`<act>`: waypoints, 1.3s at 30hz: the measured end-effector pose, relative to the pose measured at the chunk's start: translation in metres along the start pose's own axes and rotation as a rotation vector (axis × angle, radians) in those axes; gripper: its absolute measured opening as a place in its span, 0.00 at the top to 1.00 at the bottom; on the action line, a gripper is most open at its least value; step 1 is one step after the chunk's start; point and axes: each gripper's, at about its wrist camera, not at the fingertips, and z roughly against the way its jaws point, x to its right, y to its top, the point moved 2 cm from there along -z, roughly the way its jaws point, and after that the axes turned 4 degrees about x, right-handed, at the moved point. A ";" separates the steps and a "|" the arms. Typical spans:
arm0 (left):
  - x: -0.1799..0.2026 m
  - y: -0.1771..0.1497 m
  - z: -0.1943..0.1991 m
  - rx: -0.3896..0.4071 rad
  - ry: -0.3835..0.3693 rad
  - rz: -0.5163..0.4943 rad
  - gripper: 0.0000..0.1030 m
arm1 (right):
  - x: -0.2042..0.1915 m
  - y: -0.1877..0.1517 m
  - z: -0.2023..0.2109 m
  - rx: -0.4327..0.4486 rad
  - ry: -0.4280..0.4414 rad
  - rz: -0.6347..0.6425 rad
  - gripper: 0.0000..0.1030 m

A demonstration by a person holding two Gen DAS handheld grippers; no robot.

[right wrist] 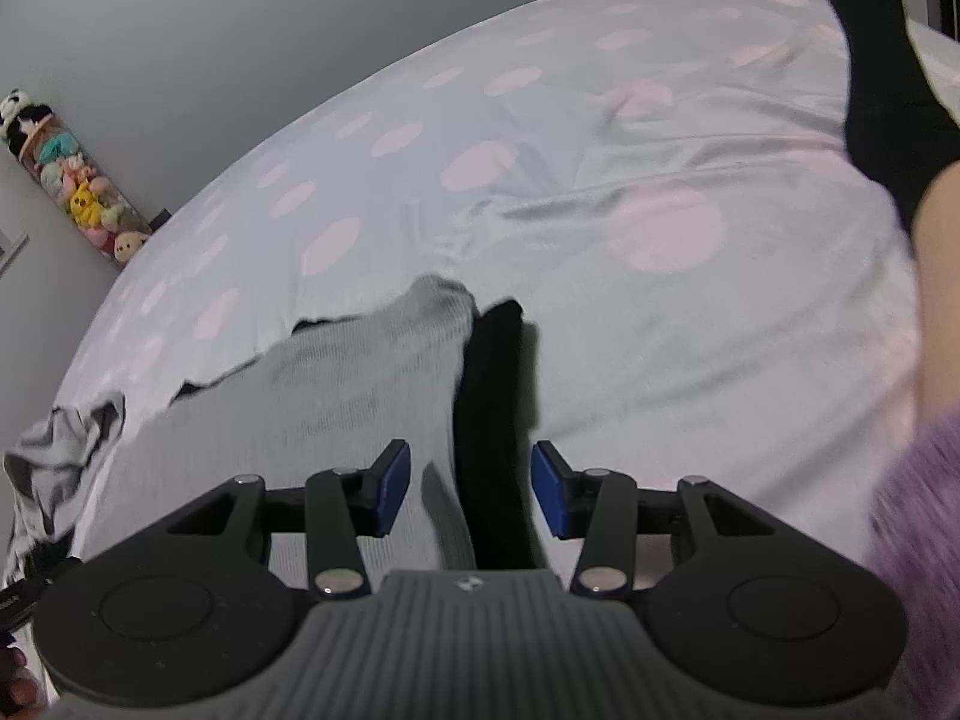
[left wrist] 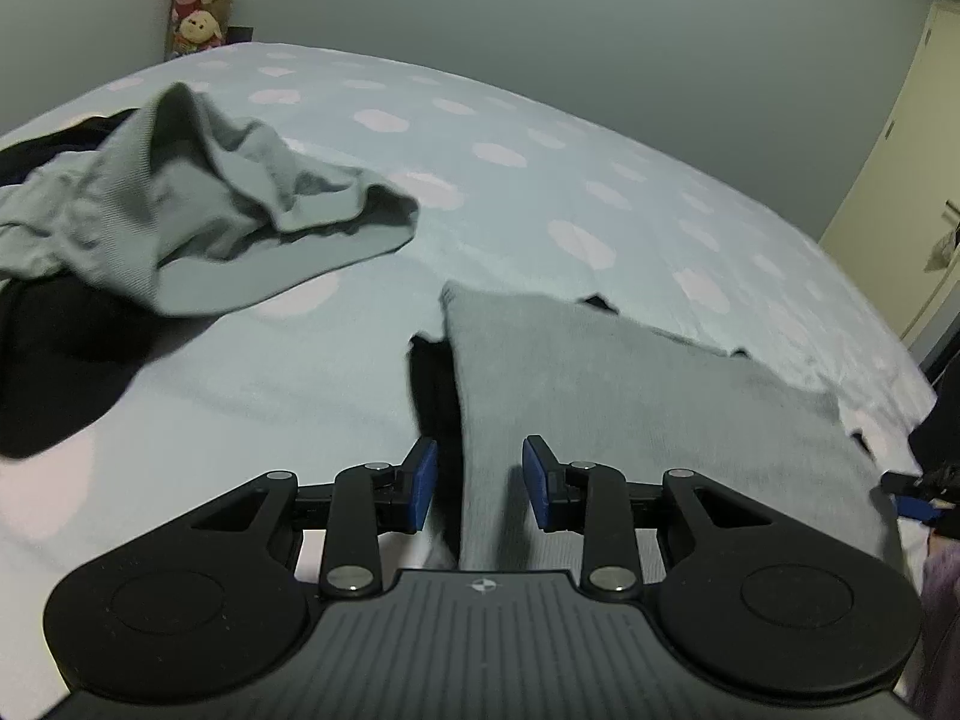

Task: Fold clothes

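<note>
Both grippers hang released over a flat grey garment on the bed: the left gripper over its left edge, the right gripper over its right. Only the left view shows the crumpled grey pile farther back; only the right shows a black-socked foot.

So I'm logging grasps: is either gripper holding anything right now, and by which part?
Nothing is held. The left gripper and right gripper are open over opposite edges of the folded grey garment.

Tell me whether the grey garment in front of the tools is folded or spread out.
Folded. The grey garment lies as a flat panel with straight edges on the bed, a black layer showing beneath its edge. How many folds, cannot tell.
</note>
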 end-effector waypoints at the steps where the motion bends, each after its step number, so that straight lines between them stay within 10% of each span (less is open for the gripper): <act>1: 0.000 0.001 -0.005 0.005 -0.009 0.005 0.72 | 0.001 0.003 -0.006 -0.004 0.001 -0.009 0.54; 17: -0.018 -0.005 -0.018 0.019 -0.039 0.038 0.66 | -0.021 0.014 -0.019 -0.013 0.009 -0.031 0.85; 39: -0.038 0.011 -0.003 0.041 -0.041 0.098 0.66 | -0.268 -0.026 -0.039 -0.042 0.240 0.309 0.86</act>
